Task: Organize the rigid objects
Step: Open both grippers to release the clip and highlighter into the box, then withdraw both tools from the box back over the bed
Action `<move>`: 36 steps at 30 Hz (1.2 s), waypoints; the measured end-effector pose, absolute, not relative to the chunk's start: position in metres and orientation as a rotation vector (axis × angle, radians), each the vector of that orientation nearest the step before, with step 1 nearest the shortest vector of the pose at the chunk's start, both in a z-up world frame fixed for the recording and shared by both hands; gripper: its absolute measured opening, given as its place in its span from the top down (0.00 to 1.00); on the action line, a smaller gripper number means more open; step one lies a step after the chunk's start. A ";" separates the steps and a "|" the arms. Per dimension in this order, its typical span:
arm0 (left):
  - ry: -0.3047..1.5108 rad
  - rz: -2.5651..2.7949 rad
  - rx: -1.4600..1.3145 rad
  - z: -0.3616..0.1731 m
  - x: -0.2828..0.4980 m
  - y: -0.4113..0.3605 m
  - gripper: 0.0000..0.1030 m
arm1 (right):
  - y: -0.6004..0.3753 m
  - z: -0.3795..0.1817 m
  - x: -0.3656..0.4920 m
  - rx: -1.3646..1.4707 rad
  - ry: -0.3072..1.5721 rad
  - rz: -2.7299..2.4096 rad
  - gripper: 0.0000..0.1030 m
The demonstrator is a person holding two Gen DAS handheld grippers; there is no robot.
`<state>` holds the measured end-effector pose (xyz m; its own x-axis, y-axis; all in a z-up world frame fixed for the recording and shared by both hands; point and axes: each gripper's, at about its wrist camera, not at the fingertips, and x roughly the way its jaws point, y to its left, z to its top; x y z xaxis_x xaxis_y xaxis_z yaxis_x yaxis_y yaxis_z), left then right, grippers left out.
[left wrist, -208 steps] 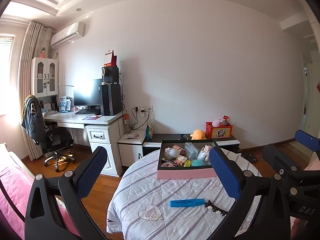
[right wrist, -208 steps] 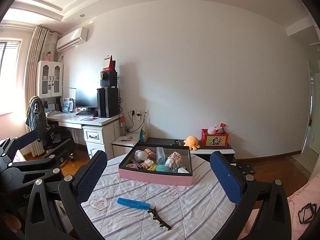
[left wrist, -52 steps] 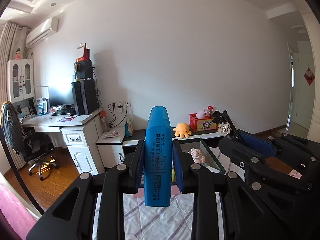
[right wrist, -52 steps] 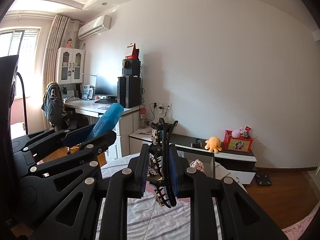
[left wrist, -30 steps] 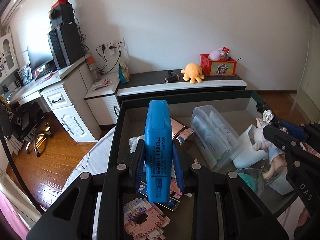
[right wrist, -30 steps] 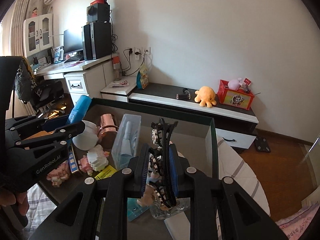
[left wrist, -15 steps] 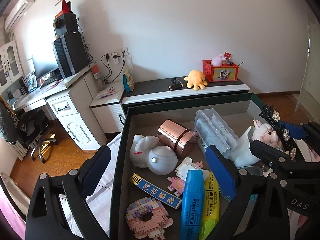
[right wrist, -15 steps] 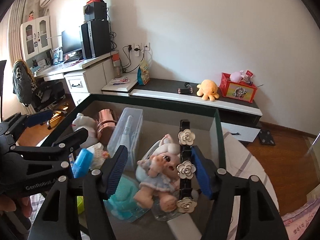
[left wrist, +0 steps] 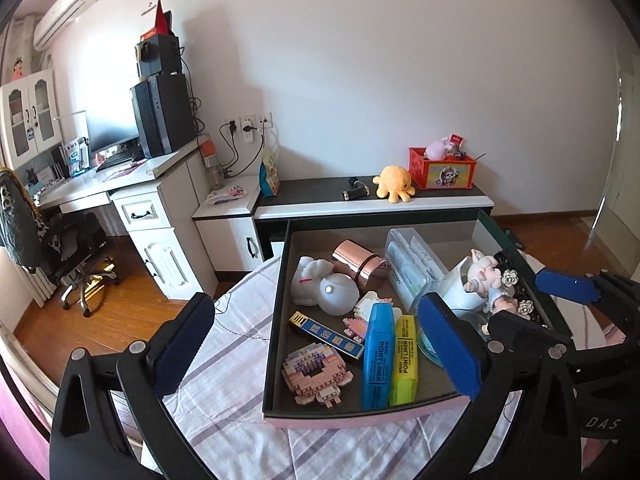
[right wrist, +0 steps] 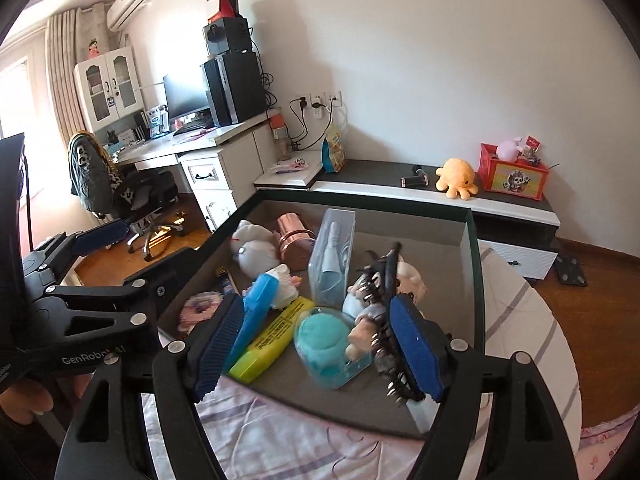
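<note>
The pink-sided tray (left wrist: 360, 418) with a dark inside sits on the striped round table (left wrist: 224, 344). The blue highlighter (left wrist: 377, 354) lies in it beside a yellow highlighter (left wrist: 405, 360); it also shows in the right wrist view (right wrist: 256, 304). The black flower hair clip (right wrist: 386, 304) leans on the pig doll (left wrist: 482, 276) at the tray's right side. My left gripper (left wrist: 316, 350) is open and empty over the tray's front left. My right gripper (right wrist: 316, 348) is open and empty over the tray's front; its right pad sits against the clip.
The tray also holds a brick donut (left wrist: 316, 372), a white rabbit lamp (left wrist: 324, 286), a copper cup (left wrist: 358, 260), a clear case (left wrist: 414, 266) and a teal puff box (right wrist: 328, 344). A desk (left wrist: 132, 184), an office chair (left wrist: 52, 236) and a low cabinet (left wrist: 372, 204) stand behind.
Both grippers opened: the blue highlighter was let go into the tray beside the yellow one, the hair clip onto the doll. Since then both grippers have drawn back from the tray.
</note>
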<state>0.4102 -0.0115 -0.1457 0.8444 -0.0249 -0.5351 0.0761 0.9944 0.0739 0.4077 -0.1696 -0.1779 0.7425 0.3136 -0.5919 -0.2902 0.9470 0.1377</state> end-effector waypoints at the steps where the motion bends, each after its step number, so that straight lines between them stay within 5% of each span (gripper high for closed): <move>1: 0.546 -0.043 0.092 -0.140 0.401 -0.011 0.00 | -0.167 -0.175 0.401 0.031 0.646 0.315 0.25; 7: 0.448 -0.037 0.061 -0.110 0.335 -0.002 0.00 | -0.159 -0.141 0.332 0.032 0.524 0.210 0.20; 13: 0.375 -0.034 0.033 -0.088 0.268 0.009 0.00 | -0.151 -0.110 0.262 0.005 0.423 0.119 0.00; 36: 0.177 -0.025 0.030 -0.028 0.075 0.018 0.00 | -0.136 -0.044 0.068 -0.016 0.204 0.075 0.00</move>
<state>0.0748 0.0182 -0.0283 0.9841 -0.0224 -0.1760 0.0278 0.9992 0.0280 0.0677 -0.1363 -0.0441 0.9765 0.0727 -0.2030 -0.0759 0.9971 -0.0081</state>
